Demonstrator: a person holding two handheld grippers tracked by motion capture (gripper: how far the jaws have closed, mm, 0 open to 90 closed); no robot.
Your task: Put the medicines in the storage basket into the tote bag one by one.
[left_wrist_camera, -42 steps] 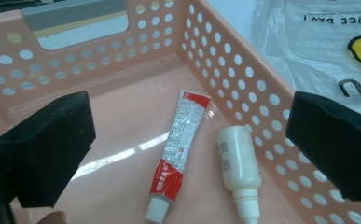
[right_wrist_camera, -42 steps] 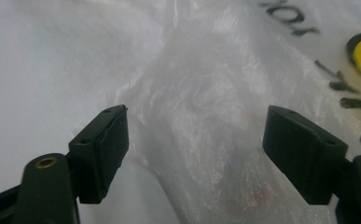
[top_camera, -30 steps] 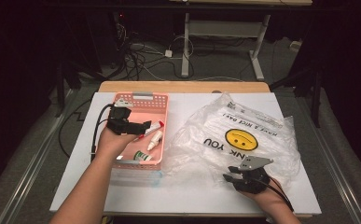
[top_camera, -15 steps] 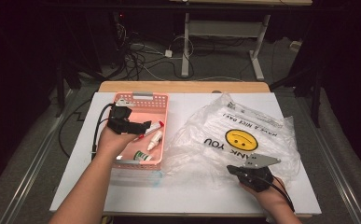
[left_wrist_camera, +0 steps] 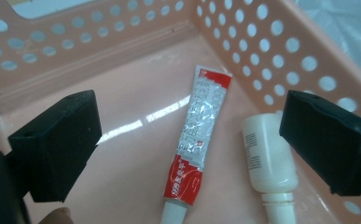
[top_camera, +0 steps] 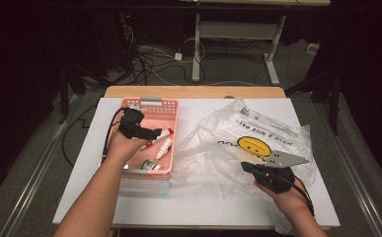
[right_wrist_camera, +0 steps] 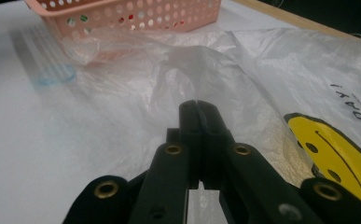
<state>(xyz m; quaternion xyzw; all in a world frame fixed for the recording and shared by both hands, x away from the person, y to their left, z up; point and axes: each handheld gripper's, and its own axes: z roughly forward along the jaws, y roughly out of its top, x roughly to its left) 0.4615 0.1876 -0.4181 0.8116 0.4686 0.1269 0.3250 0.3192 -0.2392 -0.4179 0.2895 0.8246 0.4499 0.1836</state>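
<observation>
The thin clear plastic bag (right_wrist_camera: pixel 243 74) is pinched by the right tool (right_wrist_camera: pixel 197 105) to lift a layer, while the left tool (left_wrist_camera: pixel 187 140) is held spread over the red-and-white tube (left_wrist_camera: pixel 197 140) in the pink perforated basket (left_wrist_camera: pixel 271 42).

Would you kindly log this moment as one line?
right tool: shut on clear plastic bag | left tool: open over red-and-white tube | pink perforated basket

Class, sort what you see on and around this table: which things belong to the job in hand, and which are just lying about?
In the job:
- right gripper, shut on the plastic bag
- left gripper, open over the red and white tube
- white bottle
- pink basket

Lying about:
- clear ribbed item in front of the basket
- cables on the floor
- table legs behind
</observation>
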